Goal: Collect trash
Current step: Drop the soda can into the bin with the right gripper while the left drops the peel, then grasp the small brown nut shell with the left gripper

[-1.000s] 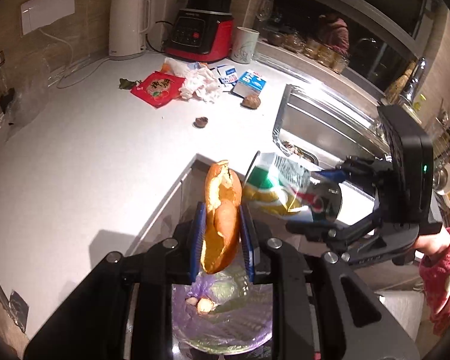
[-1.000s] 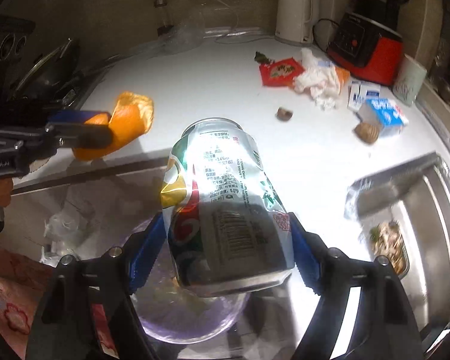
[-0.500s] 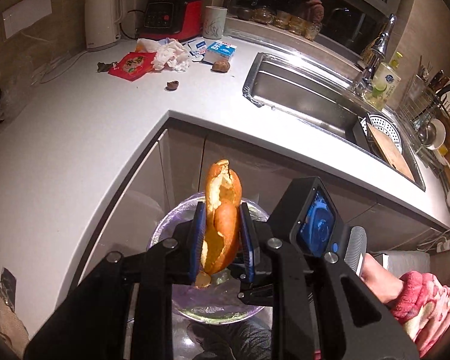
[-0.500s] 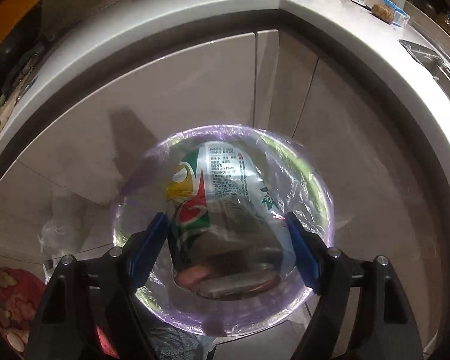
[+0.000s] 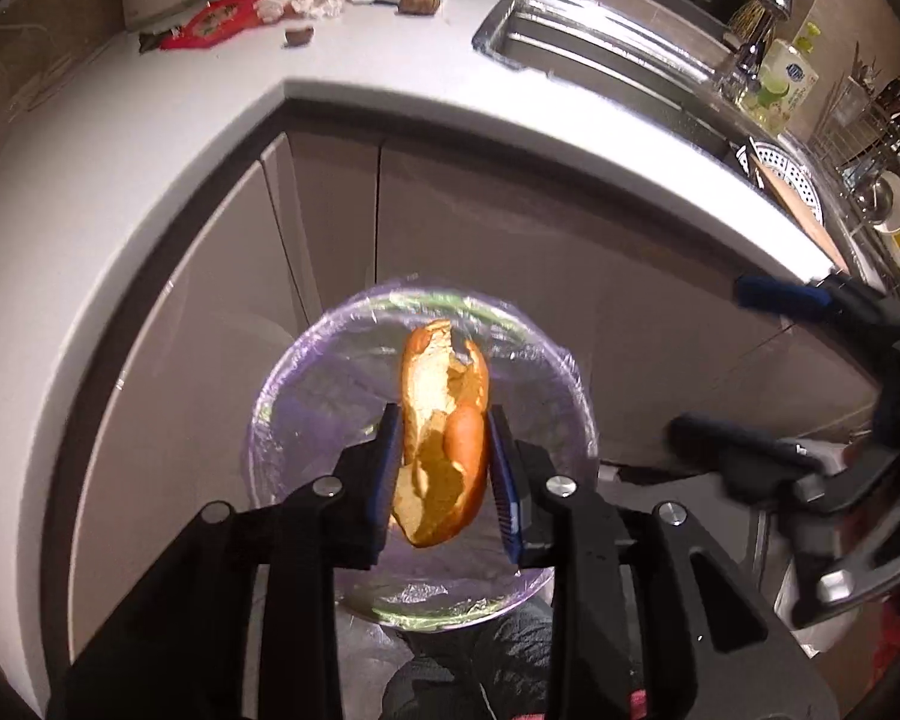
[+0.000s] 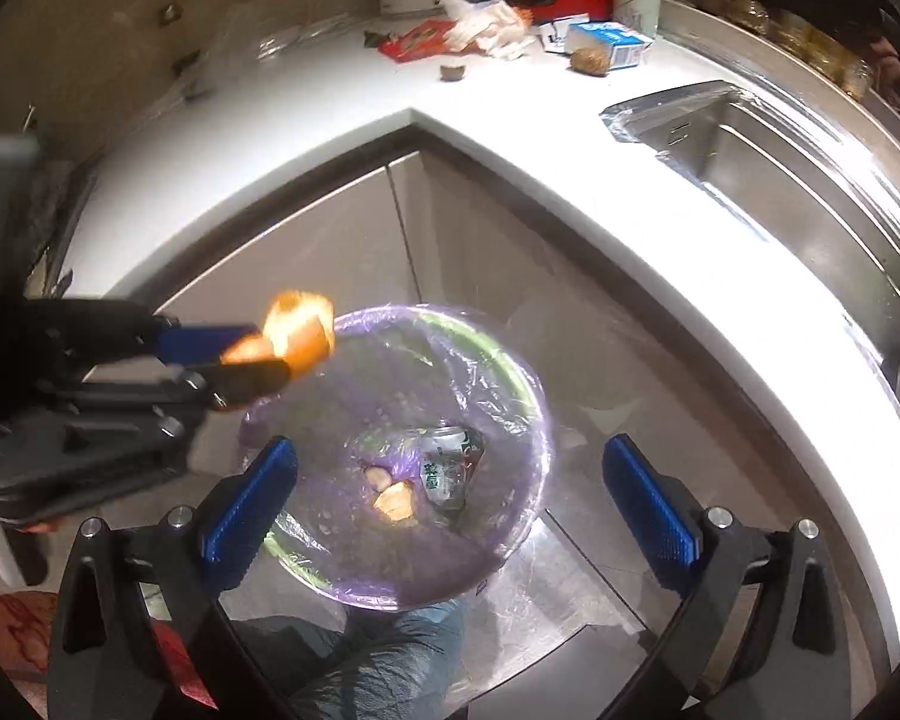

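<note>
Kitchen corner, near to far: right gripper (image 6: 450,510), jaws wide and bare, over the lined bin (image 6: 510,372) holding a crushed can (image 6: 447,468); left gripper (image 5: 444,468) clamping torn bread (image 5: 441,438) at frame centre; wrappers (image 6: 417,39), blurred, upper countertop (image 6: 330,120).

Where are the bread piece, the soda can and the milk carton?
bread piece (image 5: 444,438): left wrist view, torn crust.
soda can (image 6: 447,468): right wrist view, printed side.
milk carton (image 6: 609,42): right wrist view, blue top face.

Both your wrist cameras look steeply down, close over the lined bin (image 5: 306,372) (image 6: 510,396) below the counter (image 5: 390,66) (image 6: 570,138) corner; each also catches the other gripper.
</note>
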